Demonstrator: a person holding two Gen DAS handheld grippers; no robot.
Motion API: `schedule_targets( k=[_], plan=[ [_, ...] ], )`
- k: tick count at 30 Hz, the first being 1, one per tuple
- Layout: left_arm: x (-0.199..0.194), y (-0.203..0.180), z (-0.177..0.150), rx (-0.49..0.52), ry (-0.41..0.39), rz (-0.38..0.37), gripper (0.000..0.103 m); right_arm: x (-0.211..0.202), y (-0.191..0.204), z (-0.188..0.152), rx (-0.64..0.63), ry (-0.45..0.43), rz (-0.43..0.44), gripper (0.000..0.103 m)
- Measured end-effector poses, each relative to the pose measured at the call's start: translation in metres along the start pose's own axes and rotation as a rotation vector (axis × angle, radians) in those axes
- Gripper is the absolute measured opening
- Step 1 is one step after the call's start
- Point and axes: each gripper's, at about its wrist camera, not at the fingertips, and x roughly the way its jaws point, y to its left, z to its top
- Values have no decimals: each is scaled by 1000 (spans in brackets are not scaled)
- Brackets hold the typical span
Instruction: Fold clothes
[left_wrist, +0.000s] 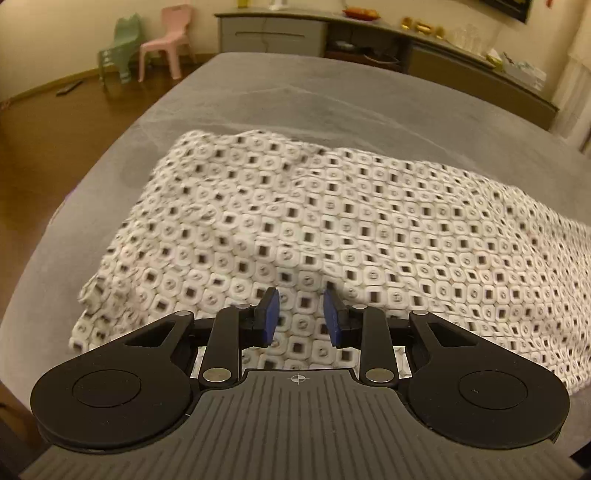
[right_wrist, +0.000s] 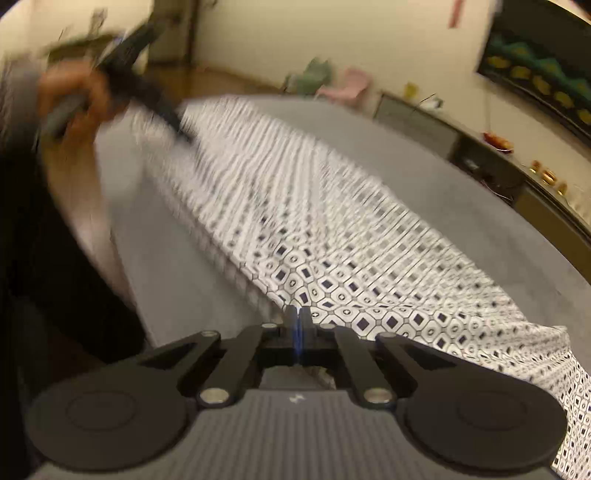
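A white garment with a dark square pattern (left_wrist: 332, 229) lies spread on the grey bed (left_wrist: 295, 96). My left gripper (left_wrist: 301, 314) is open just above the garment's near edge, with cloth showing between the blue pads (left_wrist: 269, 314). My right gripper (right_wrist: 298, 325) is shut on the garment's edge (right_wrist: 332, 280), and the cloth stretches away from it, blurred by motion. In the right wrist view the left gripper (right_wrist: 147, 92) and the hand holding it show blurred at the far end of the garment.
A grey cabinet and a low shelf (left_wrist: 332, 33) with small items stand beyond the bed. A pink chair (left_wrist: 166, 44) and a green chair (left_wrist: 118, 48) stand on the wooden floor at the left. My dark sleeve (right_wrist: 44, 240) fills the left of the right wrist view.
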Motion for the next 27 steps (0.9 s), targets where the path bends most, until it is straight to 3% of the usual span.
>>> schedule_targets(
  k=[2,5,7,8,10,14,17,23,27],
  plan=[
    [1,-4,0,24,2,6,17,-1,-4,-2,27,-15,14,2],
    [2,-5,1,42,-2,22,21,-14,-15,-2,74,-41,58,14],
    [4,-1,2,29,-11,41,23,-30,-40,-5,182,-81,40,21],
    [5,2,3,23,-16,50,28,-38,-52,-7,239,-101,30,22],
    [9,7,4,2,-25,73,36,-42,-87,-19,376,-88,-75,22],
    [18,20,17,-22,-29,107,38,-30,-150,-55,574,65,-355,24],
    [24,31,26,-45,-31,113,39,-28,-172,-71,635,91,-394,30],
    [33,45,36,-81,-42,141,40,-46,-164,-85,644,124,-423,30],
    [38,42,42,-73,-49,160,40,-78,-147,-116,651,133,-456,30]
  ],
)
